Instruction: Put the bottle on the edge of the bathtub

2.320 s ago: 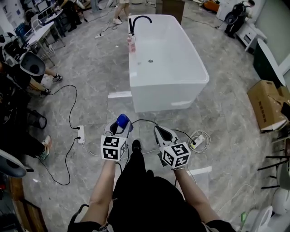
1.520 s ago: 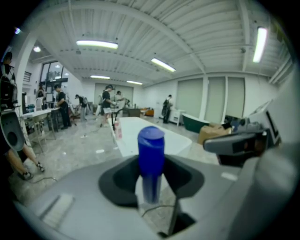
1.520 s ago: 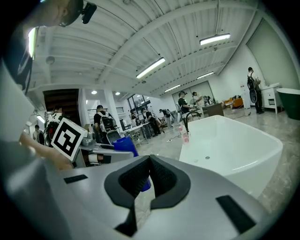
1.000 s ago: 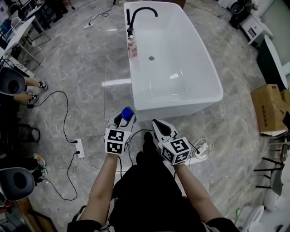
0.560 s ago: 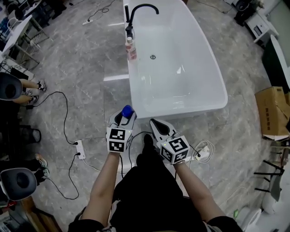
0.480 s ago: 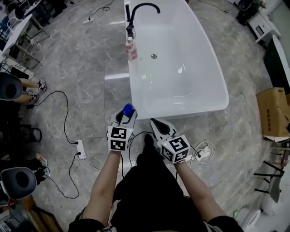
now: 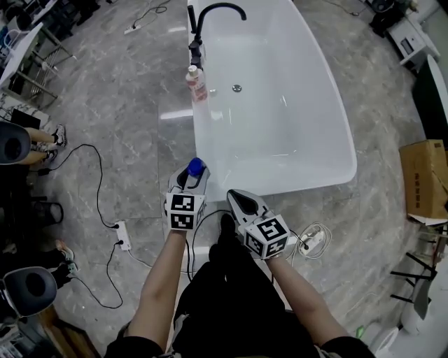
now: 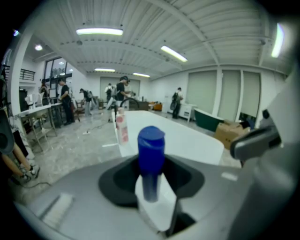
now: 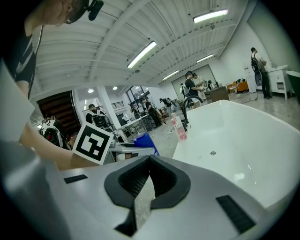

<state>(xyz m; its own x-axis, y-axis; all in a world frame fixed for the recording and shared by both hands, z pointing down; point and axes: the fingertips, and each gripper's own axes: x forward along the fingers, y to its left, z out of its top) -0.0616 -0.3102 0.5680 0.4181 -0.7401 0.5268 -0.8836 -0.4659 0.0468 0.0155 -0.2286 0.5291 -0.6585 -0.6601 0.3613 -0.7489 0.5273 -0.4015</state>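
Observation:
My left gripper (image 7: 192, 176) is shut on a bottle with a blue cap (image 7: 195, 166), held upright just short of the near left corner of the white bathtub (image 7: 203, 157). In the left gripper view the blue-capped bottle (image 8: 151, 159) stands between the jaws with the tub (image 8: 197, 140) behind it. My right gripper (image 7: 238, 201) hangs beside it, shut with nothing in it; its jaws (image 9: 147, 180) meet tip to tip. A pink-labelled bottle (image 7: 197, 82) stands on the tub's left edge near the black tap (image 7: 210, 17).
Cables and a white power strip (image 7: 123, 234) lie on the grey floor at left, another strip (image 7: 313, 240) at right. A cardboard box (image 7: 425, 178) sits at far right. People and desks fill the far left edge.
The view has come closer to the bathtub; both grippers now sit nearer its front end. The grips are unchanged.

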